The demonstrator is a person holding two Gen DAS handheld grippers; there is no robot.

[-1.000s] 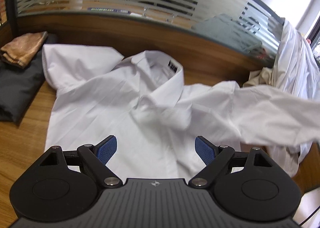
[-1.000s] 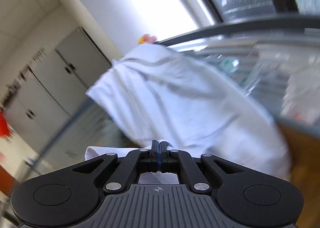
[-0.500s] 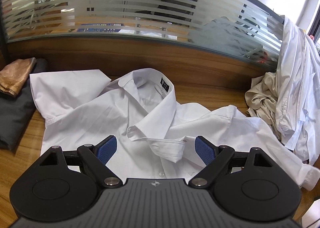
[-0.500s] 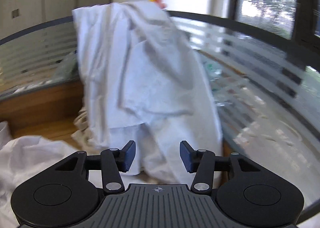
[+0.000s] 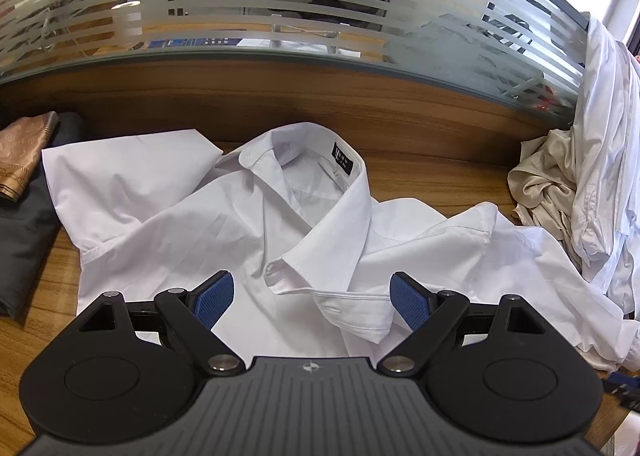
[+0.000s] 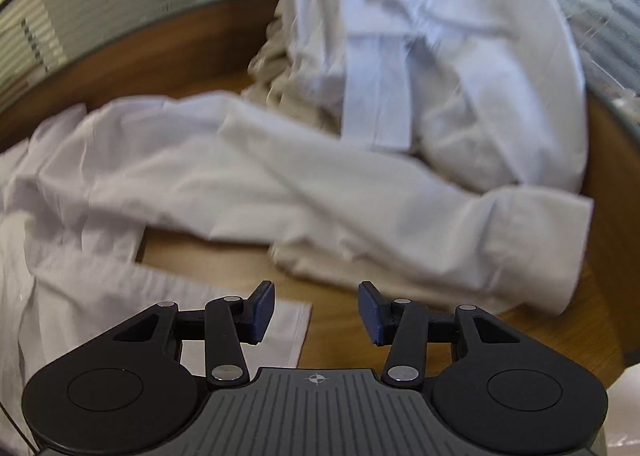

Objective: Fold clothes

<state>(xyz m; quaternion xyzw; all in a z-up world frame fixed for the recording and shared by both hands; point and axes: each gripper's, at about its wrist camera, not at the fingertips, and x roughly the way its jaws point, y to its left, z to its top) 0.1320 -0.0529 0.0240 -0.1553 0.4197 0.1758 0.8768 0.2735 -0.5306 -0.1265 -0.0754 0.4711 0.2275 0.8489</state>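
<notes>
Two grippers are in view, neither holding anything. My left gripper (image 5: 311, 298) has its fingers spread wide above the white shirt (image 5: 224, 224), which lies front-up on the wooden desk (image 5: 432, 172) with its collar toward the glass partition (image 5: 280, 8). My right gripper (image 6: 316, 312) has its fingers about half apart, over bare desk beside the shirt's hem and near its sleeve (image 6: 400, 208). A pile of white and beige garments (image 5: 580, 176) sits at the desk's right end.
</notes>
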